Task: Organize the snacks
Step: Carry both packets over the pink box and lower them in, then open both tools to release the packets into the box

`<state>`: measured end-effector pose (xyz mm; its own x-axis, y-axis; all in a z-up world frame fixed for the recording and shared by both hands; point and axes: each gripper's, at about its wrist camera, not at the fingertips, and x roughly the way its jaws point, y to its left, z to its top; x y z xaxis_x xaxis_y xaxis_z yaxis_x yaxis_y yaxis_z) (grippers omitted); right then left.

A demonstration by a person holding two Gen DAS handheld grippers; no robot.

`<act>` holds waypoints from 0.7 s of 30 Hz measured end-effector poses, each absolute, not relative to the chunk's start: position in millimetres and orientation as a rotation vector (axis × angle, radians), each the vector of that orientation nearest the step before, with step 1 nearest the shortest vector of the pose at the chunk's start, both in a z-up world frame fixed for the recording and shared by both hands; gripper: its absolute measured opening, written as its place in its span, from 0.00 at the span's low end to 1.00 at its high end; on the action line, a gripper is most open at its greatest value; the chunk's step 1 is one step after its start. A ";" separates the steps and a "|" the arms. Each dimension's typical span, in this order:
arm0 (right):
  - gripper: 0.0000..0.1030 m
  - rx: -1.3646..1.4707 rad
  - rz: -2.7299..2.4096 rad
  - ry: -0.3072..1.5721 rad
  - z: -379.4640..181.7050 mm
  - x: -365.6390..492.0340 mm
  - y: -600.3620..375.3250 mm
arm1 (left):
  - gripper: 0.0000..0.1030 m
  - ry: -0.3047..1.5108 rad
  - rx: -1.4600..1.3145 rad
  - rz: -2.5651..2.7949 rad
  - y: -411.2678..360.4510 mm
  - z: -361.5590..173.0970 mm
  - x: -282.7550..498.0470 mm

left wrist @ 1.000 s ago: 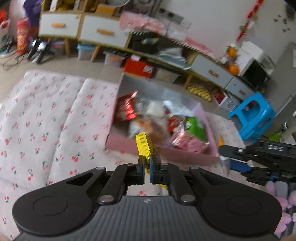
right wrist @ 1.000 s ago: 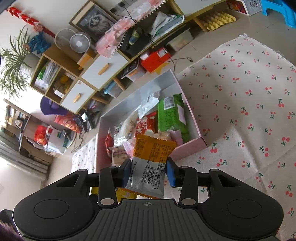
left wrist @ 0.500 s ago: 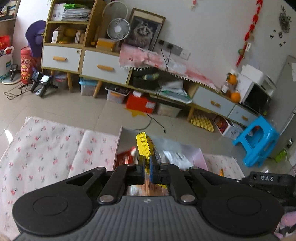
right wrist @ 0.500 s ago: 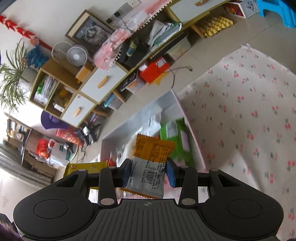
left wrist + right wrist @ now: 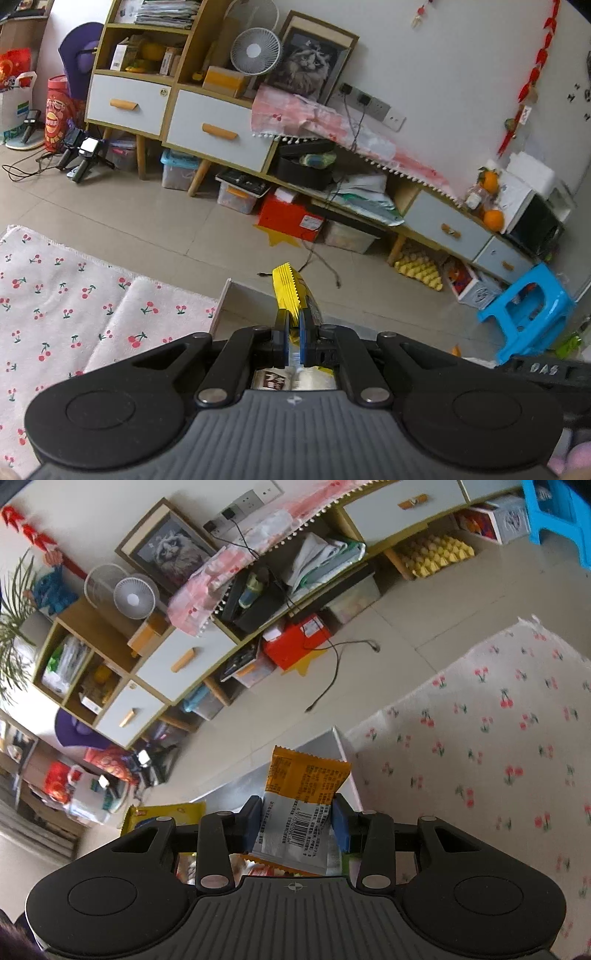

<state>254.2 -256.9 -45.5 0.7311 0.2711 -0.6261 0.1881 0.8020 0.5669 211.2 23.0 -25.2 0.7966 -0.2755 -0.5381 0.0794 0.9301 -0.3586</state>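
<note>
My left gripper (image 5: 292, 332) is shut on a thin yellow snack packet (image 5: 287, 291), held edge-on with its crimped end sticking up. My right gripper (image 5: 297, 818) is shut on an orange and silver snack packet (image 5: 303, 797), its barcode side facing the camera. The pink snack box (image 5: 341, 751) lies just under both grippers; only its far corner and grey inner wall show, with bits of several snacks glimpsed through the gripper frames. In the right wrist view the left gripper's yellow packet (image 5: 166, 812) appears at the left. The box's corner (image 5: 221, 295) peeks out left of the left gripper.
A white cherry-print cloth (image 5: 74, 295) (image 5: 498, 738) covers the surface around the box. Beyond lies tiled floor with a loose cable (image 5: 314, 258), a low cabinet with drawers (image 5: 218, 129), a red box (image 5: 291, 218) and a blue stool (image 5: 532, 310).
Both grippers have moved forward over the box with their packets still held. The box's contents have slipped below the frames, and the cabinets and wall now fill the views.
</note>
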 end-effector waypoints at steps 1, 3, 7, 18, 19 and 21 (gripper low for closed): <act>0.38 0.640 0.048 0.764 -46.2 257.6 -256.2 | 0.04 0.624 -0.321 -0.189 22.7 -26.8 211.8; 0.38 0.610 0.048 0.766 -47.9 263.8 -254.8 | 0.05 0.626 -0.309 -0.180 22.6 -30.1 212.2; 0.39 0.588 0.044 0.777 -50.7 270.6 -253.3 | 0.06 0.637 -0.300 -0.168 24.8 -30.1 214.4; 0.62 0.575 0.058 0.773 -39.2 263.0 -255.5 | 0.53 0.673 -0.225 -0.183 21.3 -26.5 210.0; 0.63 0.569 0.056 0.774 -37.6 260.8 -255.0 | 0.54 0.668 -0.209 -0.186 20.3 -24.3 207.1; 0.65 0.564 0.055 0.776 -34.4 255.1 -254.8 | 0.58 0.667 -0.174 -0.190 18.0 -19.9 202.1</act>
